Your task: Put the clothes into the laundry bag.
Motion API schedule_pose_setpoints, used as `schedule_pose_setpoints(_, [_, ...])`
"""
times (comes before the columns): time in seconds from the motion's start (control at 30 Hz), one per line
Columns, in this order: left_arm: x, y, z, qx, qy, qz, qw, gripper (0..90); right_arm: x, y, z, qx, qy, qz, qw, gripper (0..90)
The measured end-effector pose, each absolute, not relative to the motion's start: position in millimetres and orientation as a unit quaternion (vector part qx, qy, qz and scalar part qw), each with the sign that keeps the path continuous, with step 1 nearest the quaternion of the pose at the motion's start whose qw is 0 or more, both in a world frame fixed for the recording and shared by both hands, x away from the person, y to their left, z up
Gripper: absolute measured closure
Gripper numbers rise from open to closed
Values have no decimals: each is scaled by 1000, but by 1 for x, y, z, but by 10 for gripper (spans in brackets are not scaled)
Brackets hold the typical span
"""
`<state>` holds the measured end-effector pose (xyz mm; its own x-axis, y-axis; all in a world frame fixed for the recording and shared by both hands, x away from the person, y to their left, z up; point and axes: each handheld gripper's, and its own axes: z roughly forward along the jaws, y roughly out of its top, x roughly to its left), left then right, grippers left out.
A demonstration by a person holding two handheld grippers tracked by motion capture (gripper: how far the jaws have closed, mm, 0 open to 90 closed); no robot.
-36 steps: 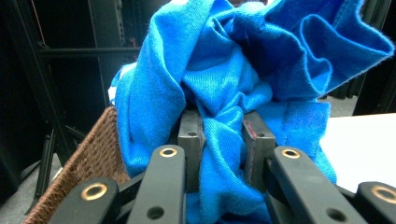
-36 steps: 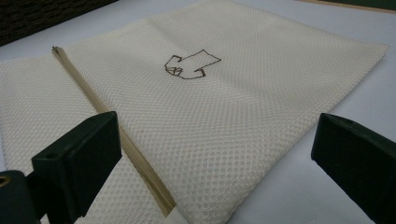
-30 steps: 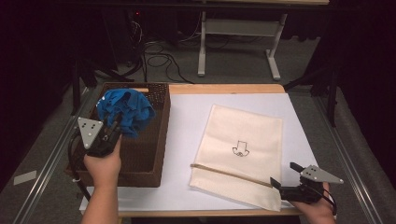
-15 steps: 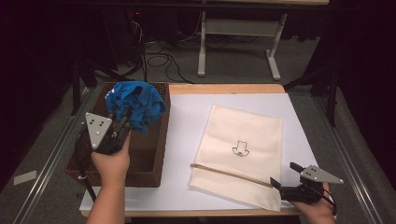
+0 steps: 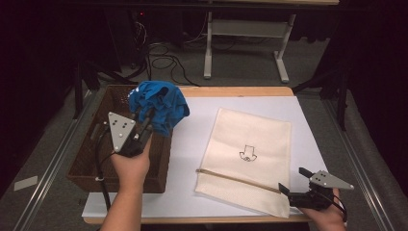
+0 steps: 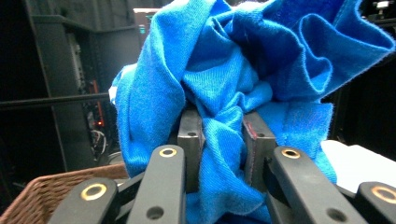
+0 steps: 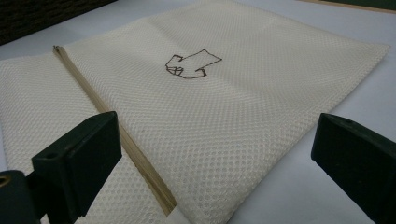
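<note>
Above the basket's (image 5: 91, 166) right rim, the left gripper (image 5: 144, 120) is clamped on a bunched blue cloth (image 5: 161, 106), lifted clear. At the near right the right gripper (image 5: 293, 180) waits wide open beside the mesh bag (image 5: 250, 154). Bagging the cloth remains, I judge.

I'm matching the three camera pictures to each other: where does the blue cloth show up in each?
High view: the blue cloth is upper left, bunched in the left gripper over the wicker basket.
Left gripper view: it fills the middle and top, pinched between the jaws.
Right gripper view: it is not in this picture.
Shared landmark: the wicker basket, whose rim is also in the left gripper view.
</note>
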<state>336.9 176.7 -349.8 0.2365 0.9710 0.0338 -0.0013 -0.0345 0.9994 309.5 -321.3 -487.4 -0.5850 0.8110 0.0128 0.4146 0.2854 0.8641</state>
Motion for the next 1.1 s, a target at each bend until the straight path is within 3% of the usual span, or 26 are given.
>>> schedule_pose_setpoints(1.1, [334,96,-361,617,371,367,589,736,309,-322,-487,397,769,448,225,22])
